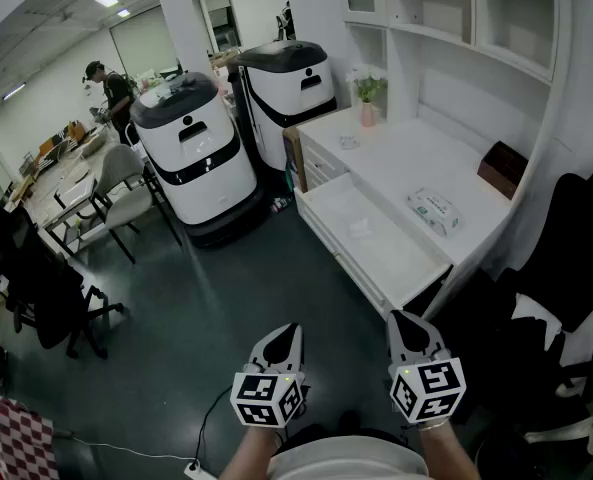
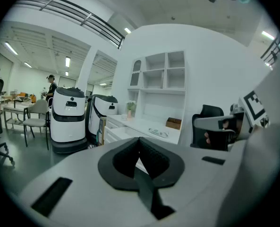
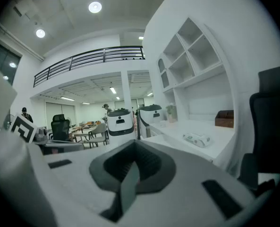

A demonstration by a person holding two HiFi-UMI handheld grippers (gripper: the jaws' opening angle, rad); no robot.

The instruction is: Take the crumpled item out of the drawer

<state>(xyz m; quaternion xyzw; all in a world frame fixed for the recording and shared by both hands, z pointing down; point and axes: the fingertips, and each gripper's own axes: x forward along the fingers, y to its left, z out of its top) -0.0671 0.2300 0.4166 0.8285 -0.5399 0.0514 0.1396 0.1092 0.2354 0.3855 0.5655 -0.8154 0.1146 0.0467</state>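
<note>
A white drawer stands pulled open from the white desk. Inside it lies a small pale crumpled item, faint against the white bottom. Both grippers hang low near the person's body, well short of the drawer. My left gripper has its jaws together with nothing between them, as the left gripper view also shows. My right gripper points toward the drawer's near corner, jaws closed and empty. The crumpled item cannot be made out in either gripper view.
A wrapped tissue pack, a brown box and a potted plant sit on the desk. Two white wheeled robots stand to the drawer's left. Black office chairs crowd the right; a person stands far off.
</note>
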